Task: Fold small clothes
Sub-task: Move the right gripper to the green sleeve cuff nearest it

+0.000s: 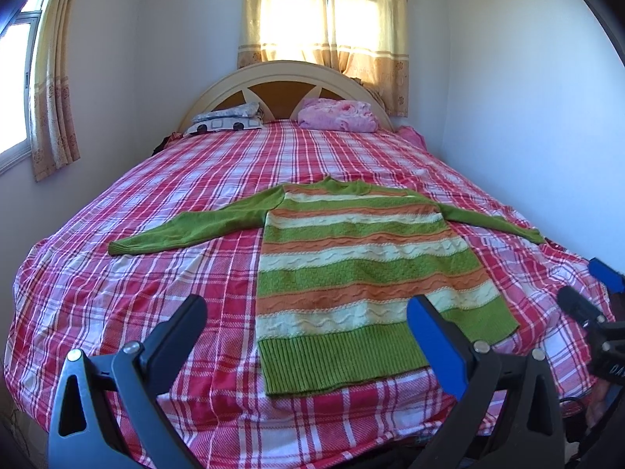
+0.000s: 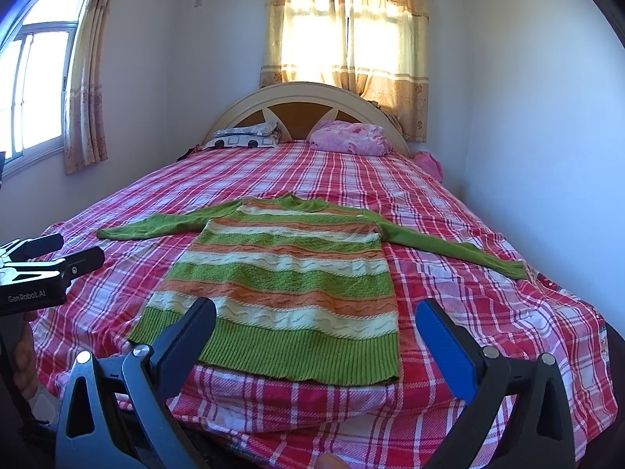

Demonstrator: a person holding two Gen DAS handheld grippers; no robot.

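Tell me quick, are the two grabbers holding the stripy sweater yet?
Left gripper: open, holding nothing, above the sweater's hem.
Right gripper: open, holding nothing, above the hem too.

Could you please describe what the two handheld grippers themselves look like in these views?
Each of the left gripper and right gripper has two dark, wedge-shaped fingers with blue pads, hinged on grey-black frames with triangular cut-outs and silver rivets. The left one's body reads "GenRobot.AI" in white.

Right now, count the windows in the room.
2: one curtained window behind the headboard, one window on the left wall. More may be out of view.
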